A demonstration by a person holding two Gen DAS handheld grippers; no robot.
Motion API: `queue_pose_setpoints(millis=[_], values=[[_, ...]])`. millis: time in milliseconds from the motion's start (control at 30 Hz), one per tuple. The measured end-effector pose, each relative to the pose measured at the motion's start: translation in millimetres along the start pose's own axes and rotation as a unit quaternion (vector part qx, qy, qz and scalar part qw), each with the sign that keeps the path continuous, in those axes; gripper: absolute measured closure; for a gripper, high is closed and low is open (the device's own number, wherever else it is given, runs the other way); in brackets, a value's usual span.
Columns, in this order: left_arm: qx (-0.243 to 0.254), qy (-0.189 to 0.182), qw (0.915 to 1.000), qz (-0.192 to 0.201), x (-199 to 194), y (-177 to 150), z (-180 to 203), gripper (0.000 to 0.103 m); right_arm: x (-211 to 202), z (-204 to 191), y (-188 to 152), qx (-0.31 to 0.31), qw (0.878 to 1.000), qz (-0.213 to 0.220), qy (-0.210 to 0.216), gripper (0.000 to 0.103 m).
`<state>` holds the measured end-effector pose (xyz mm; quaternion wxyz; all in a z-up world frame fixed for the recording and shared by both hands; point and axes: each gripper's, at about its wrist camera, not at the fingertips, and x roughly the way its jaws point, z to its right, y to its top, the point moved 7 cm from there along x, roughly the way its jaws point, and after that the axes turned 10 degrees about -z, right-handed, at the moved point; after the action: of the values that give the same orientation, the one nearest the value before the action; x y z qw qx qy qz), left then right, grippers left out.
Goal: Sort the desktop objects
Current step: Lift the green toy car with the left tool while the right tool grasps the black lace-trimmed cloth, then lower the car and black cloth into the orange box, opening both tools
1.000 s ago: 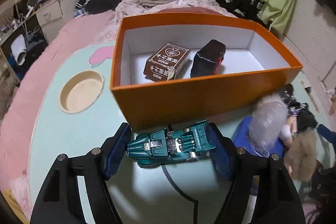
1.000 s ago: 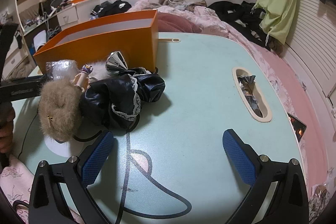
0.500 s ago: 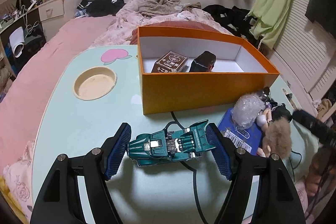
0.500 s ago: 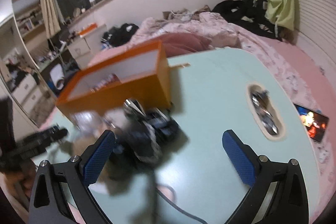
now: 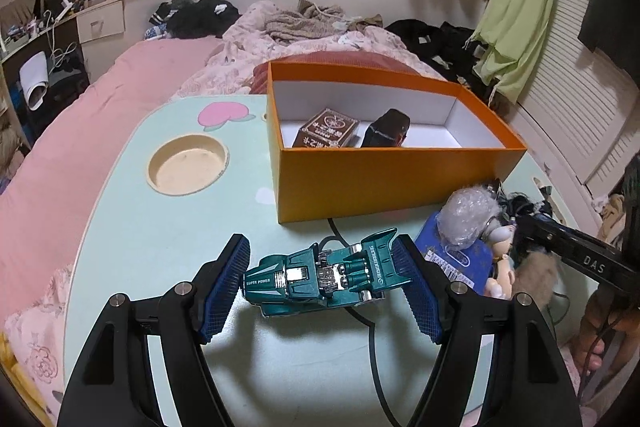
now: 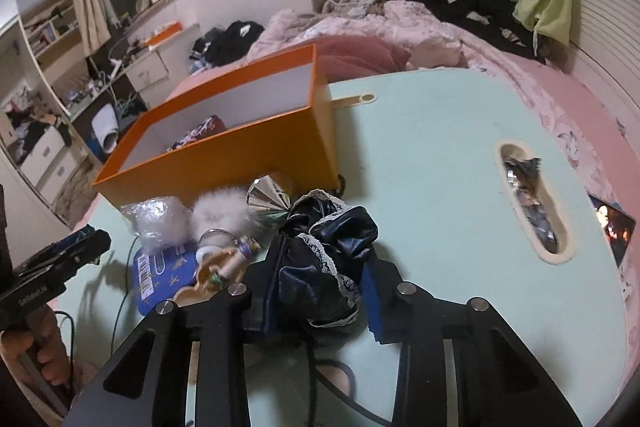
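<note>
My left gripper point(image 5: 322, 281) is shut on a teal toy car point(image 5: 326, 277) and holds it above the pale green table point(image 5: 160, 239), in front of the orange box point(image 5: 380, 179). The box holds a brown carton point(image 5: 326, 129) and a dark item point(image 5: 386, 133). My right gripper point(image 6: 320, 291) is shut on a black lace-trimmed cloth point(image 6: 328, 259) at the front of a pile. The box also shows in the right wrist view point(image 6: 224, 163).
A blue packet point(image 6: 160, 275), a doll point(image 6: 224, 263), a bubble-wrap bundle point(image 6: 156, 223), white fluff point(image 6: 224, 211) and a silver cone point(image 6: 268, 197) lie beside the cloth. A round recess point(image 5: 188, 165) and a slot recess point(image 6: 532, 203) are set in the table. A black cable point(image 5: 372, 347) runs across it.
My left gripper has drawn back and up from the box with the car. My right gripper has moved left onto the pile and shut on the black cloth.
</note>
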<state>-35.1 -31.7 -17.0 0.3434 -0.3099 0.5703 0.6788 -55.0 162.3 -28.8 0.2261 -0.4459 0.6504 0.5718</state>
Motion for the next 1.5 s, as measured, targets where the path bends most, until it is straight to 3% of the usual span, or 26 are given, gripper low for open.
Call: queue_pose_setpoints(millis=[300, 700, 933, 1033, 1133, 1267, 1500], values=[[-0.009, -0.014, 0.9992, 0.035, -21.1, 9.6, -1.9, 0.029, -40.3, 15.3, 5.3, -0.01, 0.997, 0.07, -0.013, 0.07], [0.035, -0.019, 0.9933, 0.109, -47.5, 72.0, 15.9, 0.029, -54.3, -23.8, 89.3, -0.078, 0.988, 0.134, 0.0, 0.07], [0.055, -0.017, 0.9906, 0.124, -38.5, 109.6, 26.8, 0.029, -33.7, -52.6, 124.4, -0.101, 0.986, 0.131, 0.034, 0.07], [0.054, -0.02, 0.9913, 0.118, -26.6, 117.2, 30.2, 0.029, -19.7, -60.7, 128.4, -0.112, 0.986, 0.121, 0.04, 0.063], [0.043, -0.02, 0.9932, 0.106, -8.9, 120.2, 28.7, 0.028, -6.6, -62.7, 129.5, -0.116, 0.986, 0.115, 0.035, 0.035], [0.045, -0.006, 0.9934, 0.105, -2.3, 114.7, 27.1, 0.027, -5.1, -53.9, 127.9, -0.103, 0.987, 0.12, 0.035, 0.033], [0.038, -0.035, 0.9938, 0.099, -14.7, 88.8, 15.7, 0.024, -24.8, -29.0, 107.9, -0.092, 0.987, 0.132, 0.012, 0.03]])
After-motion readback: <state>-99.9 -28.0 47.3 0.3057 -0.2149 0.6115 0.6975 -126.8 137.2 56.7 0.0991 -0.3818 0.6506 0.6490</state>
